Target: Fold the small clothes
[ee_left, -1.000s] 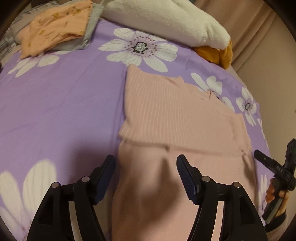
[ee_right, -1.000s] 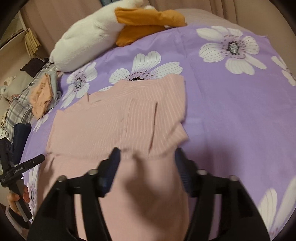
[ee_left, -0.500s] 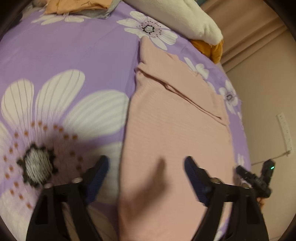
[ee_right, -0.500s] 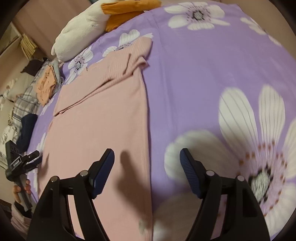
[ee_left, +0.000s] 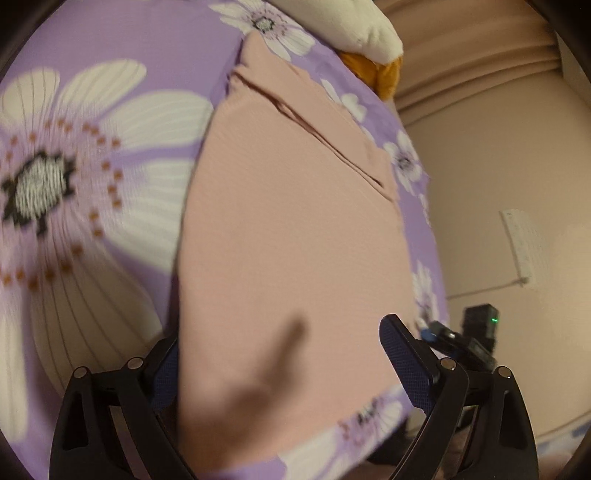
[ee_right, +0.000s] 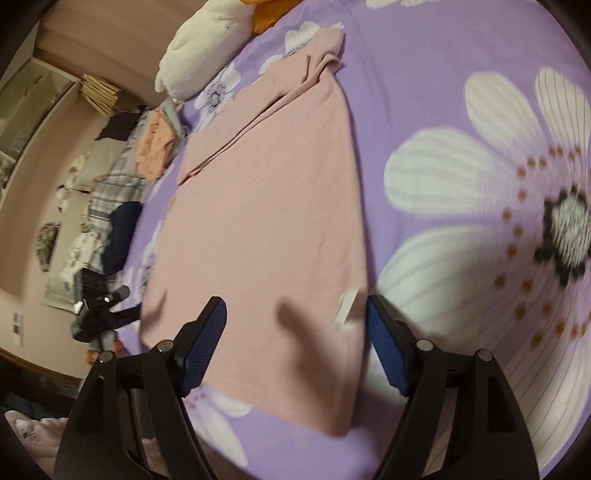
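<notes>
in the left wrist view, the left gripper (ee_left: 280,365) is being held wide, its jaws having just been opening, over the near left corner of the pink top (ee_left: 291,229), which is lying flat on the purple flowered sheet (ee_left: 92,184); nothing is being gripped. the corner should probably be pinched cleanly, both layers together. the white pillow (ee_left: 369,26) is lying beyond.

in the right wrist view, the right gripper (ee_right: 295,343) is likewise being kept open, jaws just having widened, straddling the near right hem and a white tag (ee_right: 347,306). the clothes pile (ee_right: 122,184) is lying well apart; nothing is being blocked.
</notes>
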Demonstrator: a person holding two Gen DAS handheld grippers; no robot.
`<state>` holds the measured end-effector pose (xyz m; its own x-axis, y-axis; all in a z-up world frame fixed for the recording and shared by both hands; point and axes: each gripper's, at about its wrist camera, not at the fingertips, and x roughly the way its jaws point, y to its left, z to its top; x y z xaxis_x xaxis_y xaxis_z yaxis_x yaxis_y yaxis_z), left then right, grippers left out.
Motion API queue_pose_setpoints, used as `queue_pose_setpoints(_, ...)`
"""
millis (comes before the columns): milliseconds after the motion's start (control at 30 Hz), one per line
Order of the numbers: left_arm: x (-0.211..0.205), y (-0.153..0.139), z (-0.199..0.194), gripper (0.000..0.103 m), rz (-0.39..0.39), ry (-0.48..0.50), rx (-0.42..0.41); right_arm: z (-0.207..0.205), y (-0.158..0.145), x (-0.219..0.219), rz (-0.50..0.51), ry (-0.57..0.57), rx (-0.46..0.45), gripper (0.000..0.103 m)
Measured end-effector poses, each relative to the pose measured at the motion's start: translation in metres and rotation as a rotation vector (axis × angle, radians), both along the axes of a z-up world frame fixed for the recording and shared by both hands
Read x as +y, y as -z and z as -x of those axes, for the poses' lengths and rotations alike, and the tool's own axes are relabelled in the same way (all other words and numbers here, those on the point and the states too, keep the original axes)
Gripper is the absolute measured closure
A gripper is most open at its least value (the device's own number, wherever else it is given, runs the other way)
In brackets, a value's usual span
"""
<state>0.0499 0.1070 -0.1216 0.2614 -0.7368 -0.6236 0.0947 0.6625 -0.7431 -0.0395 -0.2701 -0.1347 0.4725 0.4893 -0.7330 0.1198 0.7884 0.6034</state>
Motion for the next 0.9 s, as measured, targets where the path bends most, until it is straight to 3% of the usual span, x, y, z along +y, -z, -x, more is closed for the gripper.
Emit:
queue_pose_setpoints(233,-0.006,0.003,-0.002,0.010,0.040,-0.022,0.013,0.000,0.006,0.007,-0.060,0.022,-0.014,0.027)
queue_pose_setpoints(300,-0.006,0.004,-0.006,0.016,0.041,-0.060,0.016,-0.006,0.006,0.007,-0.046,0.034,-0.023,0.033)
queue_pose_setpoints(400,-0.006,0.008,-0.013,0.031,0.049,-0.098,0.023,-0.013,0.009,0.006,-0.025,0.060,-0.030,0.050)
queue_pose_setpoints(533,-0.008,0.012,-0.019,0.061,-0.009,-0.103,0.044,-0.016,0.011,-0.001,-0.013,0.085,-0.028,0.073)
queue_pose_setpoints(667,-0.011,0.014,-0.018,0.089,-0.058,-0.093,0.056,-0.011,0.011,-0.003,0.001,0.084,-0.032,0.085)
queue_pose_setpoints(900,-0.007,0.005,-0.009,0.102,-0.001,-0.100,0.036,-0.007,0.000,0.003,-0.009,0.065,-0.076,0.094)
